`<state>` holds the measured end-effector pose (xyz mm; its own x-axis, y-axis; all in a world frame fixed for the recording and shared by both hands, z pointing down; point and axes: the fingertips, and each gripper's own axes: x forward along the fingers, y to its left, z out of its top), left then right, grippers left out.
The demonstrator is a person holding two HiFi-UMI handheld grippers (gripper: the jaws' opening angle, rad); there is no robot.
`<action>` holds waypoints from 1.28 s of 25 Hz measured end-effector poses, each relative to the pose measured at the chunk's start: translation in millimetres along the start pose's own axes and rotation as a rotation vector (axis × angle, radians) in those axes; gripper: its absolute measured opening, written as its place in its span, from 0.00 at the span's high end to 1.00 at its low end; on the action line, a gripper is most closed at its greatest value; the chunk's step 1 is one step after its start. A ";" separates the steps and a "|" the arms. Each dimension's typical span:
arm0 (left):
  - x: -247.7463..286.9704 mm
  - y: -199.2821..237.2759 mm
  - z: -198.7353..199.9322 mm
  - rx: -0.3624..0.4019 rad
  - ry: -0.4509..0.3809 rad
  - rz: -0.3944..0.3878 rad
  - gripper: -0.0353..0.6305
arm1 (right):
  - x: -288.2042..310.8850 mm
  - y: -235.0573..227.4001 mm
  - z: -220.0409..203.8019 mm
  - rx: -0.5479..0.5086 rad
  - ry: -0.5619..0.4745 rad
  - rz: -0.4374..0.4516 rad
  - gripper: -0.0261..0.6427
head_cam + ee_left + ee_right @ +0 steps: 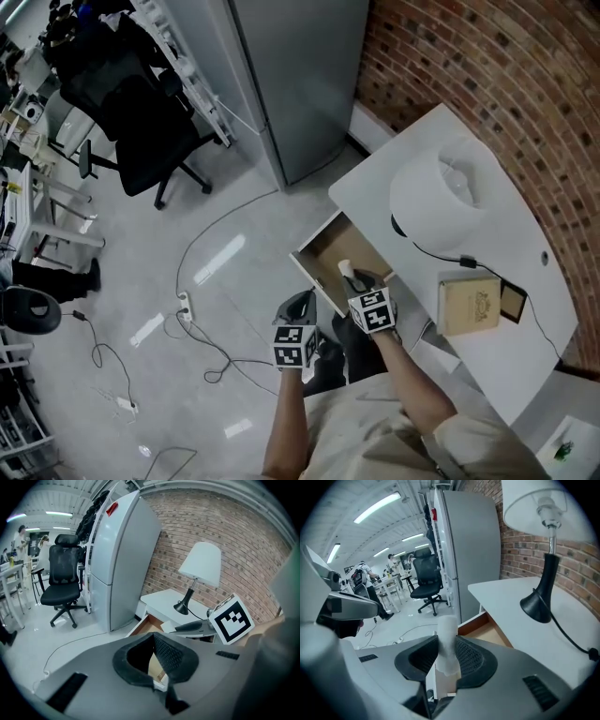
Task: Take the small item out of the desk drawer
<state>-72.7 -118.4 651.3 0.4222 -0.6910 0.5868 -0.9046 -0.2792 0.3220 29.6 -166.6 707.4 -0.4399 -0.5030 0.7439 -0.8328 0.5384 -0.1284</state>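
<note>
Over the near end of the open drawer (pixel 323 246), the right claw (pixel 352 276) pinches the small white item (pixel 446 644) upright between its pads. The left claw (pixel 300 306) hangs closed and empty just left of it. A firm, steady grip seems wise, clearing the drawer's front wall before swinging right to bare tabletop (pixel 375 187).

In the right gripper view the lamp shade (pixel 534 503) runs off the edge at 1 o'clock, and the lower end of the small item (pixel 446 644) is lost between the jaws. From the head view the drawer (pixel 323 246) disappears under the desk (pixel 525 309) toward 4 o'clock; figures (pixel 363 573) at 9 o'clock are too small to tell
</note>
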 end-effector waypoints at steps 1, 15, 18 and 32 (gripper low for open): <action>-1.9 -3.2 3.7 0.012 -0.006 -0.006 0.92 | -5.8 -0.3 3.2 0.004 -0.018 -0.007 0.75; -42.4 -46.8 31.0 0.168 -0.011 -0.055 0.92 | -97.5 7.1 16.0 0.046 -0.136 -0.028 0.75; -47.4 -57.3 32.7 0.215 0.003 -0.092 0.92 | -114.8 8.6 17.9 0.076 -0.160 -0.028 0.75; -59.0 -61.6 43.8 0.294 -0.007 -0.115 0.92 | -134.8 32.4 42.9 0.063 -0.261 0.001 0.75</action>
<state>-44.5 -89.7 564.3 0.5233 -0.6478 0.5537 -0.8295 -0.5360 0.1568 47.5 -110.3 574.8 -0.5053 -0.6643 0.5509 -0.8482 0.4999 -0.1751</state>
